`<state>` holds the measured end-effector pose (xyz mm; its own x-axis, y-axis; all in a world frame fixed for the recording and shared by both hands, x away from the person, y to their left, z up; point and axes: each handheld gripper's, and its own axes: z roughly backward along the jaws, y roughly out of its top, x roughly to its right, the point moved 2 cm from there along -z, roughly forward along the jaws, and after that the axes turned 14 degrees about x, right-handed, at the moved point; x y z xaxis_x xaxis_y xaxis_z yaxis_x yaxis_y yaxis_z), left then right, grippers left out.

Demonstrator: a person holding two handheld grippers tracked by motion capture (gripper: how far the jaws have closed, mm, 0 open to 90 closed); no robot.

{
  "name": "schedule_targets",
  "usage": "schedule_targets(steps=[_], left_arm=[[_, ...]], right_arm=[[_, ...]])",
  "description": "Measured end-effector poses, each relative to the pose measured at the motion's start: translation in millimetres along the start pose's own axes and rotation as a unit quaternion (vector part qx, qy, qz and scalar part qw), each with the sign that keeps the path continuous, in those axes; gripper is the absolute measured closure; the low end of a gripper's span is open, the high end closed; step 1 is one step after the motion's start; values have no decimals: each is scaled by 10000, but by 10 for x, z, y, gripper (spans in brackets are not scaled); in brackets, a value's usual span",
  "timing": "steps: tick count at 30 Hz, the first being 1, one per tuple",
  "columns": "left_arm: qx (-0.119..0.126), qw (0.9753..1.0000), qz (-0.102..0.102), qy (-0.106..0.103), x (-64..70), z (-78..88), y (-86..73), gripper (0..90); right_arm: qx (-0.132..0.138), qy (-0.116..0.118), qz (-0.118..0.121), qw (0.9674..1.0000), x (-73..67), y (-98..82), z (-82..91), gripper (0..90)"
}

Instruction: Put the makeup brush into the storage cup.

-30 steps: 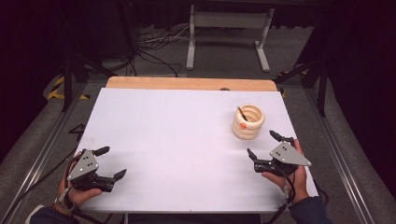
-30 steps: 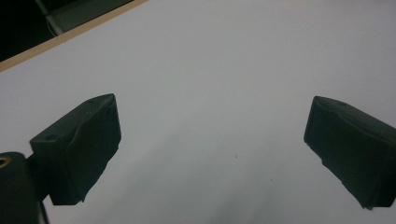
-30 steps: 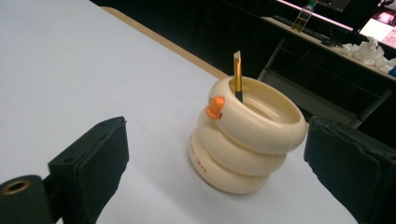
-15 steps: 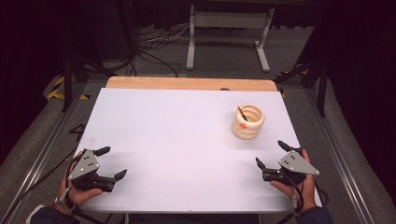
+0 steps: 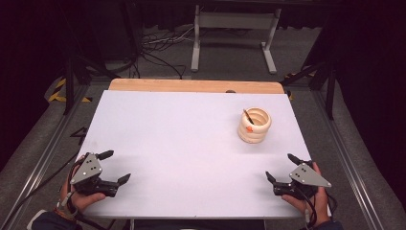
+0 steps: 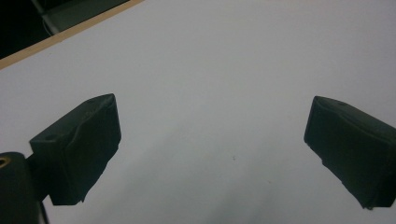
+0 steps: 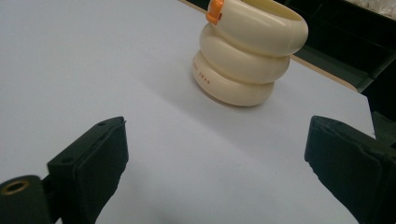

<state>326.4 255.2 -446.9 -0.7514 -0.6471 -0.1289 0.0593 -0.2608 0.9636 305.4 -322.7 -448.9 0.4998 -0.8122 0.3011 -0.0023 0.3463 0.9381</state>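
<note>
1. A cream ribbed cup (image 5: 254,126) stands upright on the white tabletop (image 5: 191,143), toward the far right corner, well in from both edges.
2. A thin dark stick (image 5: 248,116) leans inside the cup, and a small orange piece (image 7: 214,10) sits on its rim.
3. The right gripper (image 5: 286,168) rests at the near right corner of the tabletop, held in a hand (image 5: 311,201). Its fingers (image 7: 88,165) are spread wide and grasp nothing.
4. In the right gripper view, the cup stands ahead of the spread fingers, apart from them, above the gap between them and nearer the right-hand one.
5. The left gripper (image 5: 115,166) lies at the near left corner, well apart from the cup, with its fingers (image 6: 77,149) released and wide over bare tabletop.
</note>
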Motion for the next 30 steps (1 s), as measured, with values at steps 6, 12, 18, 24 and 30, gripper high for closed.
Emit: schedule_targets(steps=[6,12,18,24,30], left_arm=[[-39,10000,-16,-2,0,-19,0,46],[-56,10000,-43,7,9,-19,1,46],[-37,10000,-65,-21,17,-12,4,46],[9,10000,-73,-29,14,14,3,45],[-31,10000,-66,-24,14,-1,1,45]], right_arm=[[39,62,36,10000,-8,22,2,67],[64,97,31,9999,-14,32,7,67],[48,85,77,9999,-31,43,2,67],[95,8,59,9999,-30,75,26,68],[90,4,36,10000,-24,67,17,69]])
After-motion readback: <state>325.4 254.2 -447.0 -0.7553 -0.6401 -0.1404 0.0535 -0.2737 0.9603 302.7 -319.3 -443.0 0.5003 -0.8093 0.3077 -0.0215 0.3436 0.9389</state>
